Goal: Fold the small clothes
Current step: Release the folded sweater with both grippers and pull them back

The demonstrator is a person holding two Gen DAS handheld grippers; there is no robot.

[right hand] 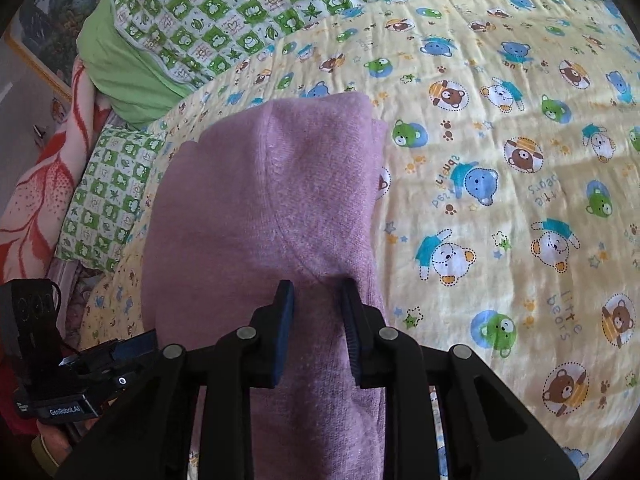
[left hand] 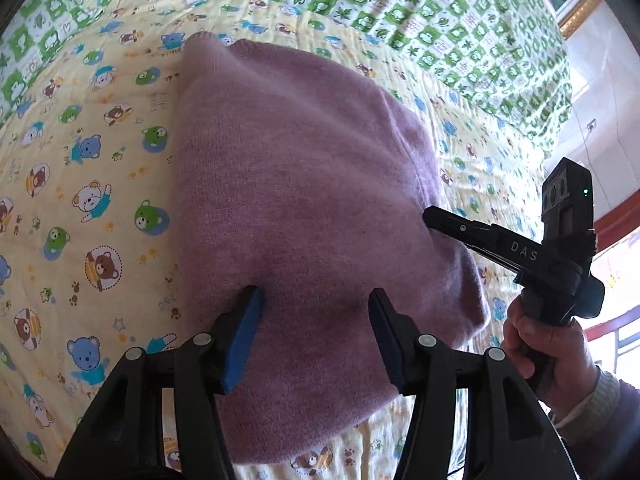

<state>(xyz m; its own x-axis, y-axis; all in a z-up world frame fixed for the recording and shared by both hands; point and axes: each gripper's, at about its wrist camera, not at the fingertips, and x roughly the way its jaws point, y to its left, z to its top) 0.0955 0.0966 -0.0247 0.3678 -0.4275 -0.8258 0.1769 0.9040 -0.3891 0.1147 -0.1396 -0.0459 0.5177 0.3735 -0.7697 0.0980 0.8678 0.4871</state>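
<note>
The purple sweater lies in a folded bundle on the yellow bear-print quilt, near the quilt's front edge, with a green checked blanket beyond it.

The left gripper hangs over the sweater's near end with its jaws apart; the blue pads touch or nearly touch the knit but pinch nothing, so it reads as released. The right gripper is narrower, its jaws standing close either side of a raised ridge of knit. Whether the pads are actually pressing that ridge I cannot tell. In the left view the right hand holds its tool at the sweater's right side.

Risks from here, as I judge them: the thick knit is springy, so the bundle may slump open on release. If the right jaws have hold of only the top layer, pulling would drag that layer off and undo the fold. The soft quilt may also wrinkle and shift under a push
</note>
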